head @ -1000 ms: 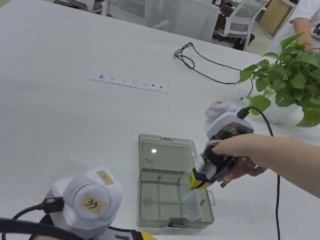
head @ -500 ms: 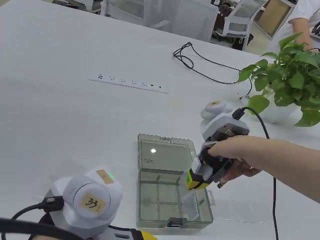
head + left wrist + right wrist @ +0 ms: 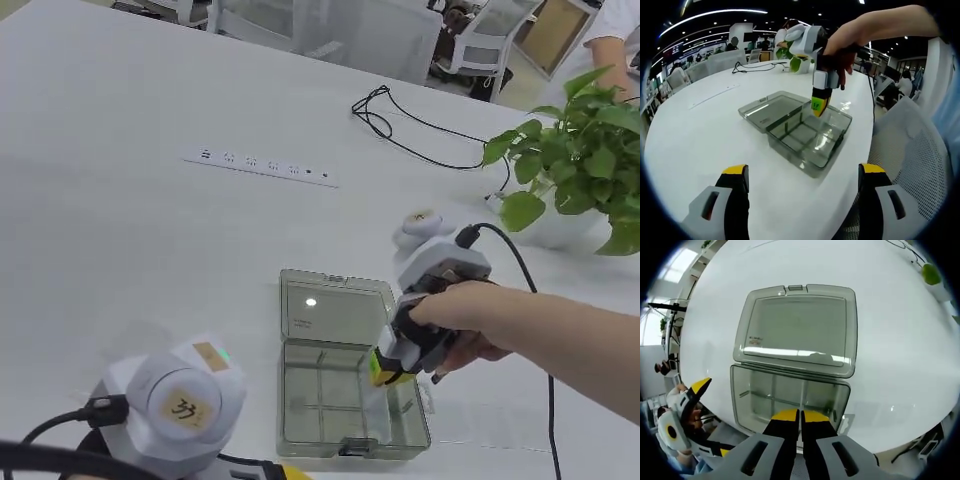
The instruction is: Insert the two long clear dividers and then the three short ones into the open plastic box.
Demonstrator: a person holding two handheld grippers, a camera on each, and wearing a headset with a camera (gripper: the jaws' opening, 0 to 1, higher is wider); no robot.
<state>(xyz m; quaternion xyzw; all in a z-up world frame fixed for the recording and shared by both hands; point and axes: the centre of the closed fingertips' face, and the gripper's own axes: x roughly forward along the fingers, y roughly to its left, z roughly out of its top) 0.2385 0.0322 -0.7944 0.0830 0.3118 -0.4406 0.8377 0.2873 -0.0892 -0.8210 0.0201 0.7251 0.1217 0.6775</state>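
Two yellow-tipped grippers work over a broad white table [image 3: 120,230] in an open office, with chairs and desks beyond the far edge. The open plastic box [image 3: 335,312] lies on the table with its lid folded flat away from the person. Beyond the box lie a white power strip [image 3: 260,166] and a looped black cable [image 3: 400,125], and a potted plant [image 3: 580,140] stands beyond it to the right. A hand [image 3: 470,320] holds the right gripper [image 3: 385,368] pointing steeply down into the box's right side, its jaws pressed together on what seems to be a clear divider [image 3: 388,408], though the thin sheet is hard to make out. Clear partitions [image 3: 774,395] cross the tray. The left gripper [image 3: 802,170] hovers low in front of the box, jaws wide apart and empty.
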